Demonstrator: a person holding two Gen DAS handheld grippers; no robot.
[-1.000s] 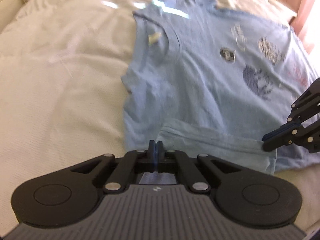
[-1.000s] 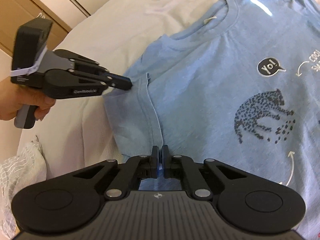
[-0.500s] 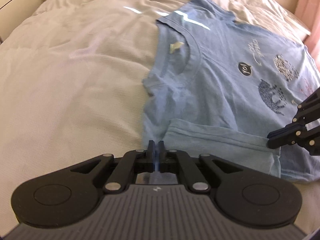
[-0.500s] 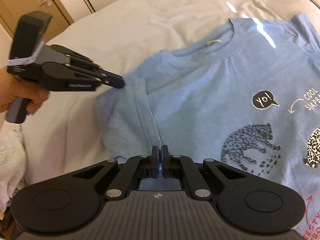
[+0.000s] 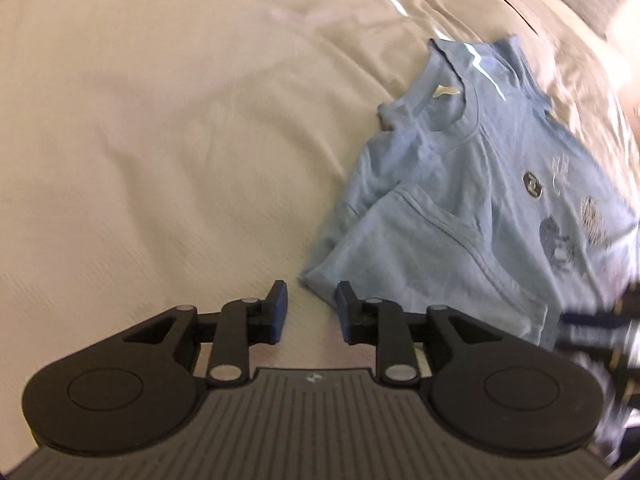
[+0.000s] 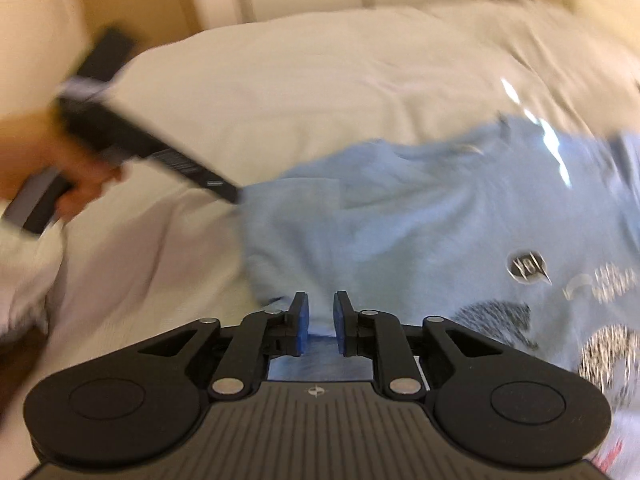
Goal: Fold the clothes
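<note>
Bedsheet (image 5: 160,140), pale and creased, carries a blue T-shirt (image 5: 460,208) lying flat, one sleeve folded over its chest. Print on the shirt is blurred — a dark speech bubble (image 6: 525,267) seems to read "YO!", nothing else legible. The left claw (image 5: 308,308) is opening over bare sheet, holding nothing; the right claw (image 6: 319,322) is opening above the shirt's edge — its pads clear of the cloth.

Each gripper is matte black, with a ribbed grey base plate, round side discs and silver pivot screws. The left gripper (image 5: 307,312) and right gripper (image 6: 321,322) have fingers (image 5: 278,310) faced with blue pads.
</note>
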